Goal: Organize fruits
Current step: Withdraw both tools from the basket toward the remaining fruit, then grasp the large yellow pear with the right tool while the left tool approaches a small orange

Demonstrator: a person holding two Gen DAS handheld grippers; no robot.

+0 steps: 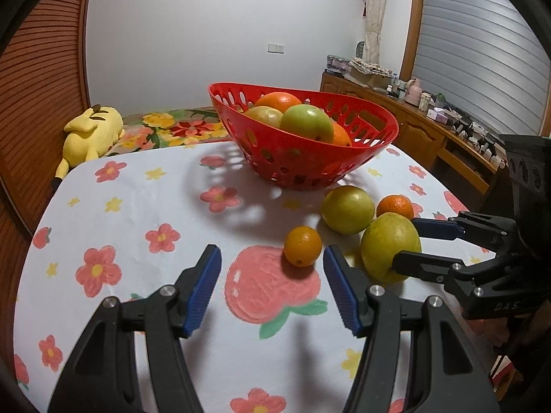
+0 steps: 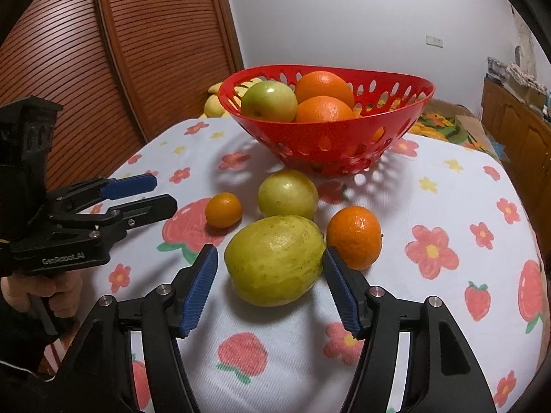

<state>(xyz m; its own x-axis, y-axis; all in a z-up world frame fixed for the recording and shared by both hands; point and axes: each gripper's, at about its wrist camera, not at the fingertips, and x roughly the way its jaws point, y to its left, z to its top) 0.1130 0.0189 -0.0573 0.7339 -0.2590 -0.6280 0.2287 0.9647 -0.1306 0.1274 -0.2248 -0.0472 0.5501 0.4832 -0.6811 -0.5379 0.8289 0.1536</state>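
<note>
A red perforated basket (image 1: 375, 130) (image 2: 409, 110) at the table's far side holds a green apple (image 1: 305, 121) (image 2: 269, 100) and oranges (image 2: 323, 84). On the flowered cloth lie a small orange (image 1: 302, 246) (image 2: 224, 209), a round green fruit (image 1: 347, 209) (image 2: 288, 194), a mandarin (image 1: 395, 206) (image 2: 354, 236) and a large yellow-green fruit (image 1: 387, 244) (image 2: 275, 260). My left gripper (image 1: 272, 275) (image 2: 151, 192) is open and empty, just short of the small orange. My right gripper (image 2: 270, 275) (image 1: 409, 241) is open, its jaws on either side of the large yellow-green fruit, not closed on it.
A yellow plush toy (image 1: 91, 134) lies on a flowered bed beyond the table's left edge. A slatted wooden door (image 2: 120, 62) stands at the left. A wooden sideboard (image 1: 430, 127) with clutter runs along the right wall. The person's hand (image 2: 31, 289) holds the left gripper.
</note>
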